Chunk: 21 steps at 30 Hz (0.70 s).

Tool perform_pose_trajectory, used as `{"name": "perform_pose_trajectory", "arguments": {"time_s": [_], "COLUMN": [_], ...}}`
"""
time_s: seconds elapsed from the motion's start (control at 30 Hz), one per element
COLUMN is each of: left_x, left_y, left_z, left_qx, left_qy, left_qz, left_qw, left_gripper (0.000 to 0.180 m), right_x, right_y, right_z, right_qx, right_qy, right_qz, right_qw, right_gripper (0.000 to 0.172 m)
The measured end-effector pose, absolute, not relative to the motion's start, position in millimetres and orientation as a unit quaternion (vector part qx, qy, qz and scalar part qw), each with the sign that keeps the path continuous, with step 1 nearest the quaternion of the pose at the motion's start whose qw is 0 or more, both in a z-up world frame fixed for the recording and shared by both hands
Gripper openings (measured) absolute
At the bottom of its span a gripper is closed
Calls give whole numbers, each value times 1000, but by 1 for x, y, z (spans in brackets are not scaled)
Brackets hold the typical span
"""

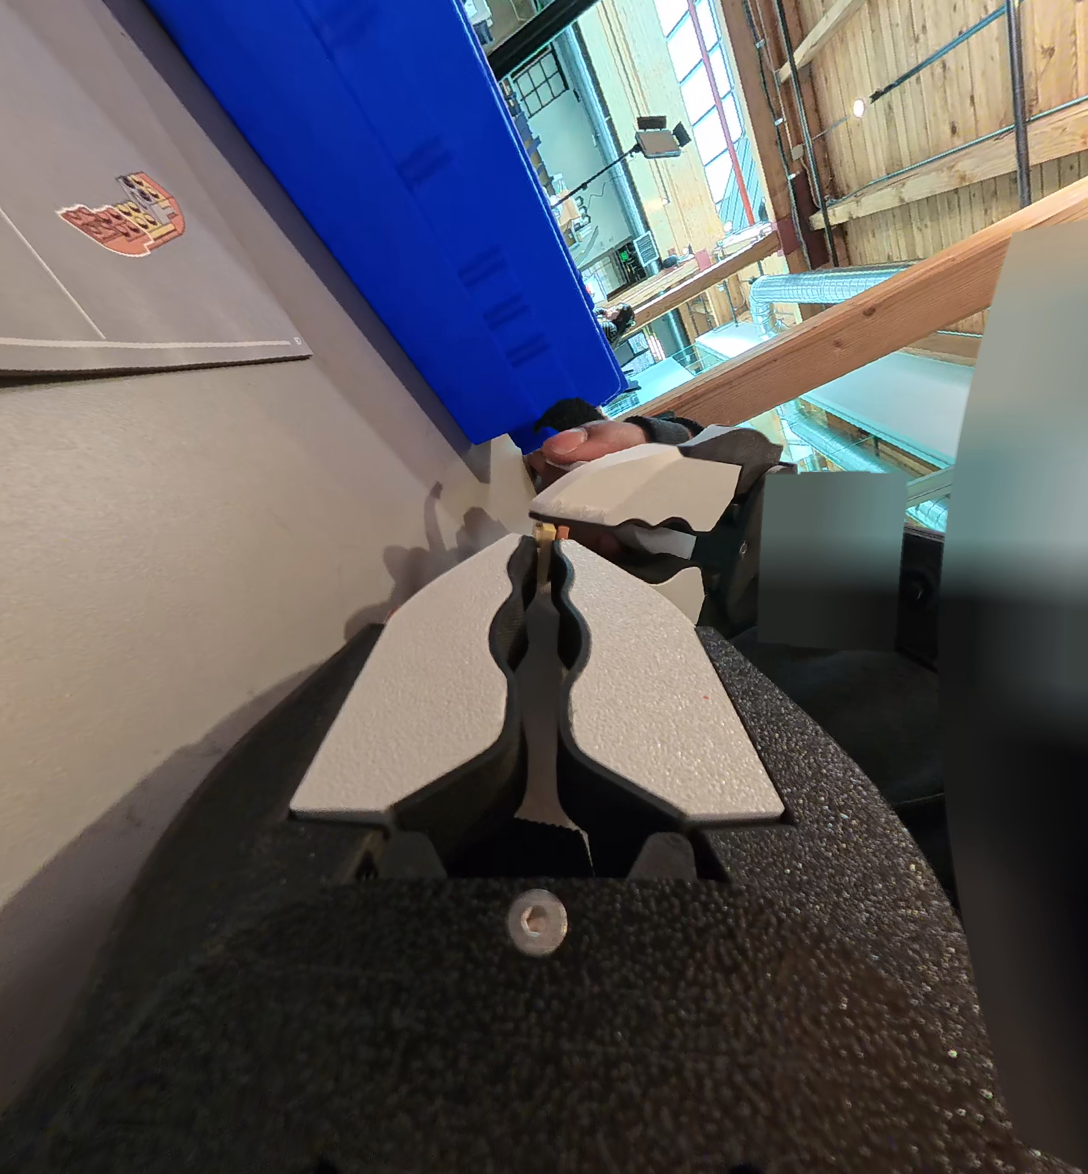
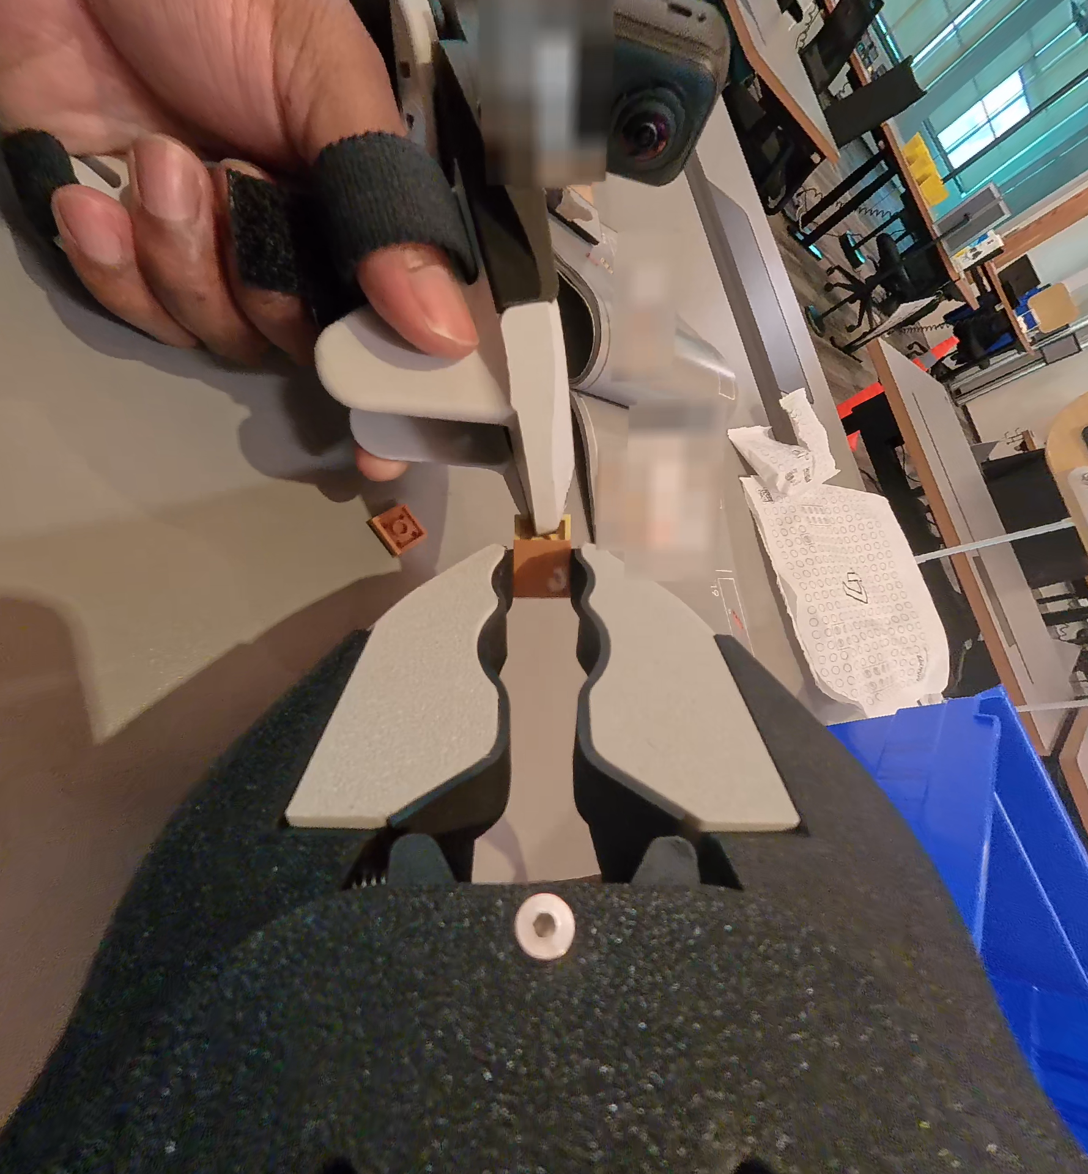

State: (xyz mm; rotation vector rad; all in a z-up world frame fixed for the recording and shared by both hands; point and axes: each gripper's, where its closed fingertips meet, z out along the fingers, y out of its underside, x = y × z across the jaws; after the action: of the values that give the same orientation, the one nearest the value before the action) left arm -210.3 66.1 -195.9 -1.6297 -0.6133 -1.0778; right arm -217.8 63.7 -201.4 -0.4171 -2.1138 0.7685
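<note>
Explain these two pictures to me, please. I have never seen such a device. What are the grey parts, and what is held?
A person holds one hand-held gripper in each hand; a camera on each looks along its two grey fingers. In the left view, the left hand-held gripper pinches a thin tan plate. In the right view, the right hand-held gripper clamps a small brown brick, which meets the tan plate. The person's hand works the left one. On the grey table lie a loose brown plate, torn paper bags and a blue bin.
</note>
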Motion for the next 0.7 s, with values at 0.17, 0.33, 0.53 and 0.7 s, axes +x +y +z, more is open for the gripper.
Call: {"name": "perform_pose_trajectory", "arguments": {"time_s": [0.17, 0.33, 0.53, 0.7], "left_x": [-210, -209, -209, -207], "left_y": [66, 66, 65, 65], "left_z": [-196, -196, -195, -193], "left_qx": [-681, -690, -713, -726], "left_qy": [-254, -245, -214, -193], "left_qz": [-449, -438, -406, -390], "left_qw": [519, 522, 530, 533], "left_gripper": [5, 5, 5, 11], "right_x": [-217, -217, -217, -217], "right_y": [64, 65, 64, 65], "right_z": [-202, -203, -201, -200], "right_qx": [-161, -156, -153, -153], "right_qy": [-843, -844, -841, -838], "right_qz": [300, 285, 284, 285], "right_qw": [416, 426, 435, 440], "right_gripper": [17, 16, 16, 16]}}
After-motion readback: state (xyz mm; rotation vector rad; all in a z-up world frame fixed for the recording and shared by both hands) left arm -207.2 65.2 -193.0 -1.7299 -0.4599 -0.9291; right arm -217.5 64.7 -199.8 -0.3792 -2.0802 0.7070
